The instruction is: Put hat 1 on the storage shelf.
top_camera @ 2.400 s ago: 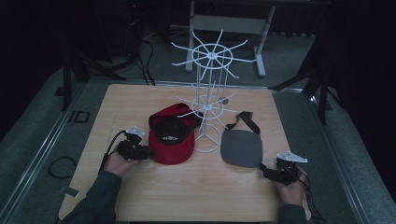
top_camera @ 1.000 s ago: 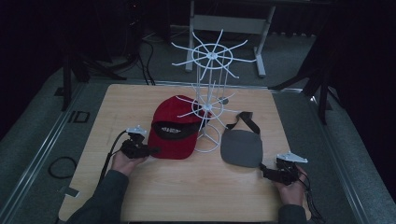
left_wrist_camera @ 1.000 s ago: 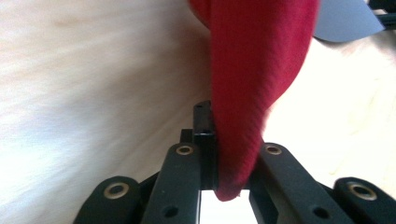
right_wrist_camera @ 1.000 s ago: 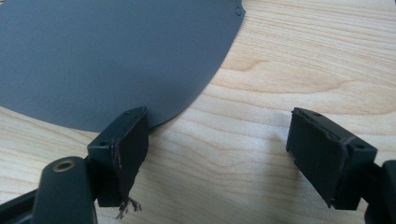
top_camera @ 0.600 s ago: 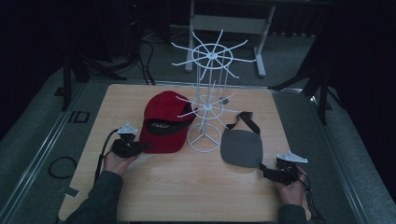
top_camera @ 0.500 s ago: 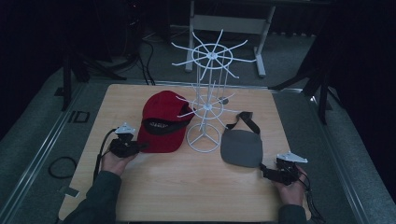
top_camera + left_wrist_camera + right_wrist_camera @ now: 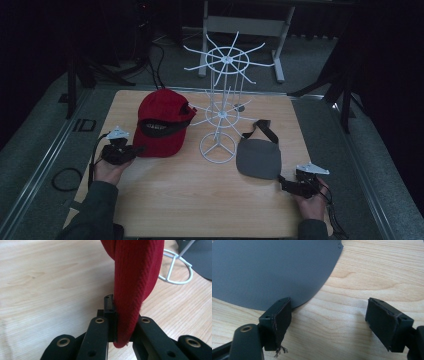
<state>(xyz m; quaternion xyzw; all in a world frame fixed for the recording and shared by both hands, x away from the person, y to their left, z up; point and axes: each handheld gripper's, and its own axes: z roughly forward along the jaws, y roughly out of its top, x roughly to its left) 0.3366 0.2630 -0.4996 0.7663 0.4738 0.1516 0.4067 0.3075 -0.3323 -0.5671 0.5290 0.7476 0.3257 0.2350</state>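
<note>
a pale wooden table (image 7: 200, 200) is sitting in a dim room, its grain running in long light streaks, with a grey carpeted floor (image 7: 35, 150) spreading around it and a metal strip edging the left side. behind the table a white desk frame (image 7: 245, 25) is standing against the dark, and black cables (image 7: 150, 55) are lying on the floor near it. another loop of cable (image 7: 62, 177) is lying on the floor left of the table.

a white wire rack (image 7: 222, 100) is standing upright near the table's middle on a ring base. a red cap (image 7: 162, 120) is sitting just left of that base, its brim pointing toward the person. the left gripper (image 7: 131, 150) is clamping the brim's edge: in the left gripper view the red cloth (image 7: 136, 290) is standing pinched between the two black jaws, with the rack's ring base (image 7: 175, 270) showing beyond it.

a grey cap (image 7: 260, 157) is lying flat just right of the rack's base, a black strap (image 7: 262, 130) arching behind it. the right gripper (image 7: 284, 182) is resting on the wood at the cap's near edge, its jaws spread wide with bare wood between them; in the right gripper view the grey brim (image 7: 274, 270) is lying beside one jaw, and contact cannot be told.
</note>
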